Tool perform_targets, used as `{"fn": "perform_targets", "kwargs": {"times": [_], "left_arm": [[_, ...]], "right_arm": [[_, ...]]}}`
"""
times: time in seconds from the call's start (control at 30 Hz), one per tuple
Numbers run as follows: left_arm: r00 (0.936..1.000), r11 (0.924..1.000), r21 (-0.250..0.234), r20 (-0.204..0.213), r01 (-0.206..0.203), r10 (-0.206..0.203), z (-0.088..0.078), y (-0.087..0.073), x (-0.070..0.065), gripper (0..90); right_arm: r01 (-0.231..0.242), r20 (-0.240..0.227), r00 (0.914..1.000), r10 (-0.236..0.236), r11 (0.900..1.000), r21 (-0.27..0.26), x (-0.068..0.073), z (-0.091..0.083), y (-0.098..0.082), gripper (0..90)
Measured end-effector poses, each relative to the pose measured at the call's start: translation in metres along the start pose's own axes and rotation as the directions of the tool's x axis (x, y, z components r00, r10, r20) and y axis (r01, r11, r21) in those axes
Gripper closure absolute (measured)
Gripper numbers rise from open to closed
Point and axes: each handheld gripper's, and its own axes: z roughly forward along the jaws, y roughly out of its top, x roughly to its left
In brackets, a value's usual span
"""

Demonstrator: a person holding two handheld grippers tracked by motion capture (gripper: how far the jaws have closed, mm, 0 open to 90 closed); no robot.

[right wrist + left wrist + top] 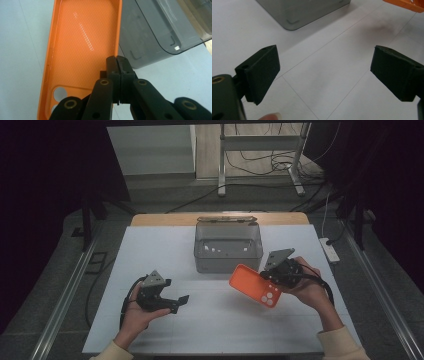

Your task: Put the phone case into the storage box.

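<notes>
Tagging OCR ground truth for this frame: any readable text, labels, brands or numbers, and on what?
No readable text in any view.
orange phone case: no brand or print, only a dotted texture inside and camera cutouts.
grey transparent box: small pale marks on the wall, too small to read as anything.
right gripper, shut on the case edge: unmarked black parts.
left gripper, open: unmarked pads.
white table: thin seam lines only.

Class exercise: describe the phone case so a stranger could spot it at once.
On the white table, find the grey translucent box. Just in front, to its right, the right tool pinches an orange phone case by its edge. It alone is orange.
</notes>
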Motion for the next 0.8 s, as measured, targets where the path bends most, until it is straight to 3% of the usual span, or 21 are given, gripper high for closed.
{"fn": "perform_targets", "kwargs": {"times": [0.8], "left_arm": [[0.9989, 1.0000, 0.007, 0.048, 0.002, -0.002, 0.007, 0.013, -0.005, 9.1]], "right_arm": [[0.001, -0.013, 0.9999, -0.001, 1.000, 0.007, 0.003, 0.006, 0.002, 88.8]]}}
